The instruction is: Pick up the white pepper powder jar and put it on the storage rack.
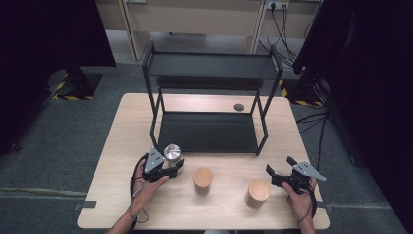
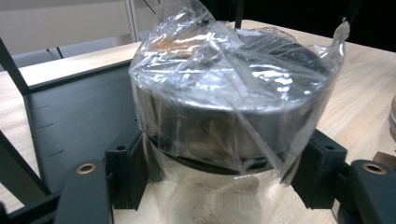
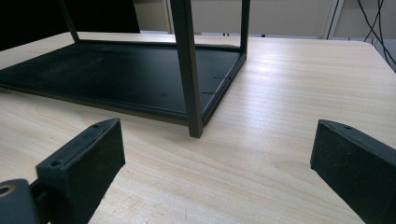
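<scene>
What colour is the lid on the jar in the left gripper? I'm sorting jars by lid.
Silver-grey metal under clear plastic wrap; the left gripper view shows it best.

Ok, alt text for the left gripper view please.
A clear glass jar with a dark lid wrapped in crinkled plastic film sits clamped between the left gripper's black jaws. Behind it lie the black metal shelf rack and the pale wooden table.

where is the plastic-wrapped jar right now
In the high view the plastic-wrapped jar stands at the table's left front, between the left tongs' jaws, just before the black shelf rack, left of two wooden-lidded jars.
</scene>
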The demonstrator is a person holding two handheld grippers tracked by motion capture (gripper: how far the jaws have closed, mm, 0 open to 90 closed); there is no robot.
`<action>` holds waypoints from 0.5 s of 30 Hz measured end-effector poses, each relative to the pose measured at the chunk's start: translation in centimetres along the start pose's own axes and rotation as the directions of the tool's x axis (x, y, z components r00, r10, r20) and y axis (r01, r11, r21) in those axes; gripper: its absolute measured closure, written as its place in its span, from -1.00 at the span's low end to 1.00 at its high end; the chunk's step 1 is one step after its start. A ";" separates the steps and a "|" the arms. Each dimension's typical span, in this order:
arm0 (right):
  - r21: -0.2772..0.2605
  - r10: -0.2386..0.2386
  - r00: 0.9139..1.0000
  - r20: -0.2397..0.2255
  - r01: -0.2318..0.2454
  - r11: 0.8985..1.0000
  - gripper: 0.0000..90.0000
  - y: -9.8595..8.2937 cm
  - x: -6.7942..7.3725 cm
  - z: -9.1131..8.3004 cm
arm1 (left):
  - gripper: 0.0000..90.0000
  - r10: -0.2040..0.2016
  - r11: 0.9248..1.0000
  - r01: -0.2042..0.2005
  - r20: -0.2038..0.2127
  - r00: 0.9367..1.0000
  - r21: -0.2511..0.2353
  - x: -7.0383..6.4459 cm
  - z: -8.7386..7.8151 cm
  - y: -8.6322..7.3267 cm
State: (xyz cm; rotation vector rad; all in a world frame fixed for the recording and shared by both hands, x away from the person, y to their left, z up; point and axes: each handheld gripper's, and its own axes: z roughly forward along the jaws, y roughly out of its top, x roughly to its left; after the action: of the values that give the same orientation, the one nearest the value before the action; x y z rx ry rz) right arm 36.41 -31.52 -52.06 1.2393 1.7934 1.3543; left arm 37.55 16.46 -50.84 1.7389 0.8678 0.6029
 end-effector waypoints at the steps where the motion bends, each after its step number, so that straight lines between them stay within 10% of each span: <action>1: 0.000 0.000 1.000 0.000 0.000 1.000 -0.93 0.0 0.0 0.0 | -0.30 0.001 1.000 -0.001 -0.001 1.000 0.001 0.0 0.0 0.1; 15: 0.001 0.003 1.000 -0.002 -0.003 1.000 -0.93 0.0 0.0 0.0 | -0.31 -0.002 1.000 0.002 -0.006 1.000 -0.001 0.2 0.3 1.2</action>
State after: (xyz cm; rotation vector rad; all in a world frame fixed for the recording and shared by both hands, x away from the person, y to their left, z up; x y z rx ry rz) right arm 36.44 -31.54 -52.06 1.2416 1.7941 1.3567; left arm 38.19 16.22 -49.84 1.7357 0.8729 0.6078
